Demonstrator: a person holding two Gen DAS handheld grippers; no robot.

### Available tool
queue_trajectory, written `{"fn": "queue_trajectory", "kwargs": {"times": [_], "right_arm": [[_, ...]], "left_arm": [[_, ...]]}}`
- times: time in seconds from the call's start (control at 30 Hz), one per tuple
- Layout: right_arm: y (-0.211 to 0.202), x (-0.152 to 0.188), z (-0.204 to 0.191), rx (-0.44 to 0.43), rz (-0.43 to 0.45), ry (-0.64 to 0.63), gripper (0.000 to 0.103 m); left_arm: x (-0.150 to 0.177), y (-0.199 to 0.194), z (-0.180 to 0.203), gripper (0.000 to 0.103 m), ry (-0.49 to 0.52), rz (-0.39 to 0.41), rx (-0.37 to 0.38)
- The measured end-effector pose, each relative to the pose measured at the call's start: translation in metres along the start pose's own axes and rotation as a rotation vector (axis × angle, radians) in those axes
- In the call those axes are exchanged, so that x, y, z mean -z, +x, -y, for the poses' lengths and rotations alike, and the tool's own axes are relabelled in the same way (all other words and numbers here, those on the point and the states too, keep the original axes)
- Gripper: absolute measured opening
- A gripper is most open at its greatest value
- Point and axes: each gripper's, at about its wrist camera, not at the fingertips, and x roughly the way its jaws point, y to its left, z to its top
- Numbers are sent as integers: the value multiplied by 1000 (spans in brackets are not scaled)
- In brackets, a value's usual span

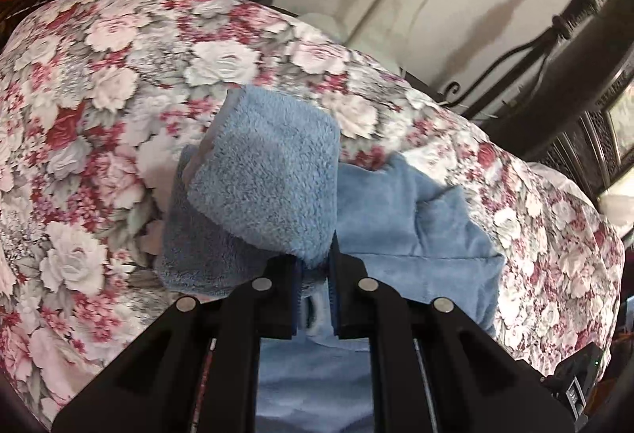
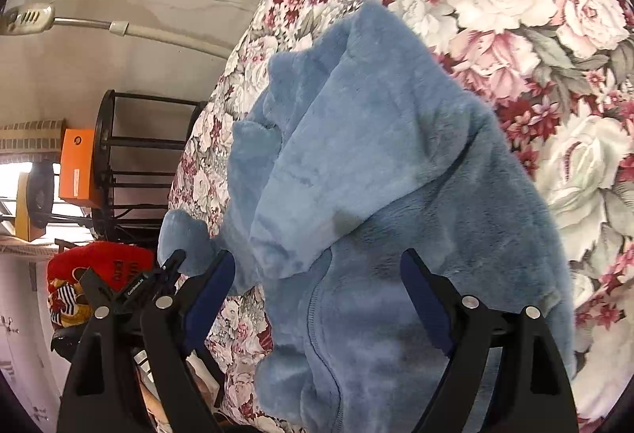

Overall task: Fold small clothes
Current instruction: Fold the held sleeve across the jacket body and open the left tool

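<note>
A small blue fleece garment (image 1: 400, 219) lies on a floral bedspread (image 1: 119, 76). My left gripper (image 1: 315, 266) is shut on a fluffy sleeve end (image 1: 269, 171) of it and holds that part lifted over the cloth. In the right wrist view the same garment (image 2: 376, 163) lies rumpled on the bedspread (image 2: 554, 36), with a seam running down its front. My right gripper (image 2: 317, 266) is open and empty, its two fingers wide apart just above the garment's near part. The left gripper's tip (image 2: 174, 262) shows at the left, pinching the sleeve end (image 2: 186, 238).
A black metal rack (image 2: 130, 171) with an orange box (image 2: 77, 167) stands beyond the bed's edge. A red cushion (image 2: 99, 274) lies below it. A dark iron bed frame (image 1: 554, 36) and a pale wall run behind the bed.
</note>
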Motion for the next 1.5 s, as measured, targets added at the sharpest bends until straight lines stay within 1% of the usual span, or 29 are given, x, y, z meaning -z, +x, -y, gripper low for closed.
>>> {"fn": "queue_trajectory", "kwargs": {"times": [0.57, 0.9, 1.07, 1.23, 1.4, 1.5], "right_arm": [[-29, -5, 24, -14, 38, 33, 86], [-51, -9, 48, -17, 77, 76, 86], [-61, -10, 59, -20, 93, 88, 87], [-69, -11, 72, -16, 105, 110, 87], [-76, -12, 83, -14, 118, 130, 87], [-76, -12, 86, -14, 118, 135, 87]], "left_arm": [[19, 12, 73, 10, 116, -29, 59], [42, 28, 123, 10, 228, -66, 79], [58, 42, 145, 10, 286, -98, 73], [76, 62, 164, 10, 346, -120, 39], [89, 77, 176, 10, 387, -145, 24], [103, 87, 187, 11, 446, -167, 9]]}}
